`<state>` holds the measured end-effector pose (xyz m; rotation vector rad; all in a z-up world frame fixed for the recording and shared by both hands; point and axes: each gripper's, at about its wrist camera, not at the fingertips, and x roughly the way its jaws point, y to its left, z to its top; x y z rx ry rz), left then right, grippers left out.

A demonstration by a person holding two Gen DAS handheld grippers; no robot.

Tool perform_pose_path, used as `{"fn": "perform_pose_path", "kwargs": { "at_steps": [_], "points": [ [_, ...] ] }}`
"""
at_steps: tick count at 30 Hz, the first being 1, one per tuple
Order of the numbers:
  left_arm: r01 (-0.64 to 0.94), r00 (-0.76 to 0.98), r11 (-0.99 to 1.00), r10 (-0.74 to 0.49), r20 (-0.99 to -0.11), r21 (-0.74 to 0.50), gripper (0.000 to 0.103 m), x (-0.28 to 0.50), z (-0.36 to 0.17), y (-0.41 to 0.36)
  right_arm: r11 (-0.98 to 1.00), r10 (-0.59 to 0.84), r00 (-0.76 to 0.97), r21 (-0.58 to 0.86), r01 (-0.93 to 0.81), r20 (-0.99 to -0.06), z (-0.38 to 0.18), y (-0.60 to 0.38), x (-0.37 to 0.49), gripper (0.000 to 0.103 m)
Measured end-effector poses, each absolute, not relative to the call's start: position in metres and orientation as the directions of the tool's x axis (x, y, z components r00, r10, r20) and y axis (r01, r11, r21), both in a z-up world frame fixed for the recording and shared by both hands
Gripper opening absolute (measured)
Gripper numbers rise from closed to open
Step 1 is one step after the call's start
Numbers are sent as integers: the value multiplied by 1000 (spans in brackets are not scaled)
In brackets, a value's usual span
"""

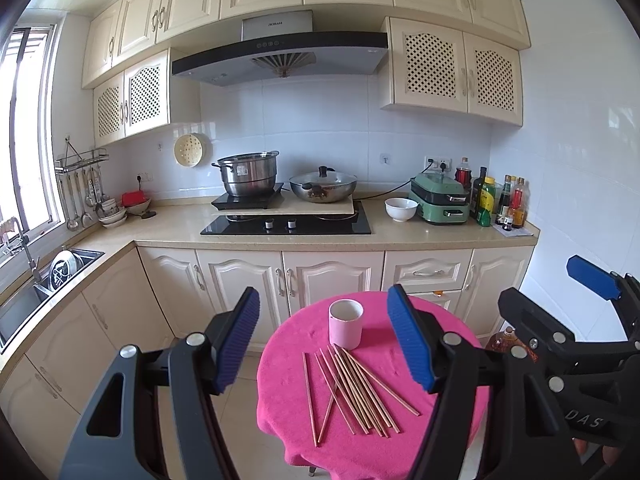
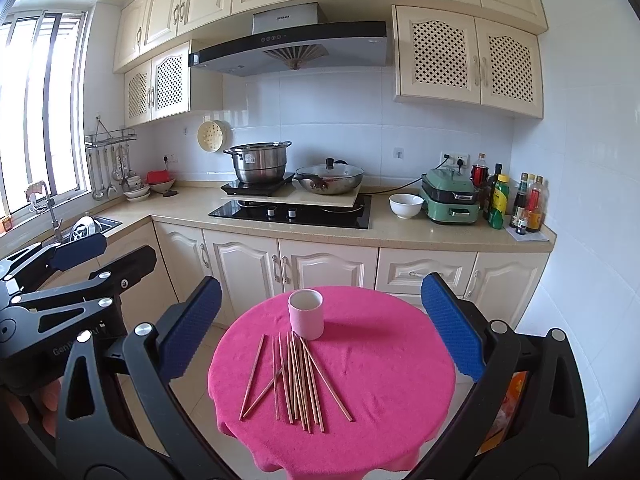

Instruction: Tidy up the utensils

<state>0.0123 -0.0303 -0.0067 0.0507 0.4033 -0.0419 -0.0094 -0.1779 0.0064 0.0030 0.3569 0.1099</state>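
- The left gripper (image 1: pixel 324 338) hangs above the near left side of the round worktop (image 1: pixel 420 368) under its pink cloth, jaws spread wide with nothing between them.
- A loose fan of wooden chopsticks (image 1: pixel 352 392) lies flat on the cloth at the middle.
- A pink cup (image 1: pixel 346 324) stands upright just behind them, touching none that I can make out.
- The right gripper (image 2: pixel 320 328) is likewise wide open and holds nothing.

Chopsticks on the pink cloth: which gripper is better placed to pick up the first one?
Probably the right gripper: in its view the chopsticks lie centred between its open fingers, while in the left gripper view they sit right of centre. Both are open and empty, so the margin is small.
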Motion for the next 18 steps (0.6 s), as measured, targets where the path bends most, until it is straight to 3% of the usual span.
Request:
{"fn": "perform_pose_path", "kwargs": {
  "at_steps": [18],
  "points": [
    [47, 913, 998, -28, -407, 37, 66, 23, -12, -28, 993, 117, 925, 22, -117, -362, 2, -177, 1, 98]
  ]
}}
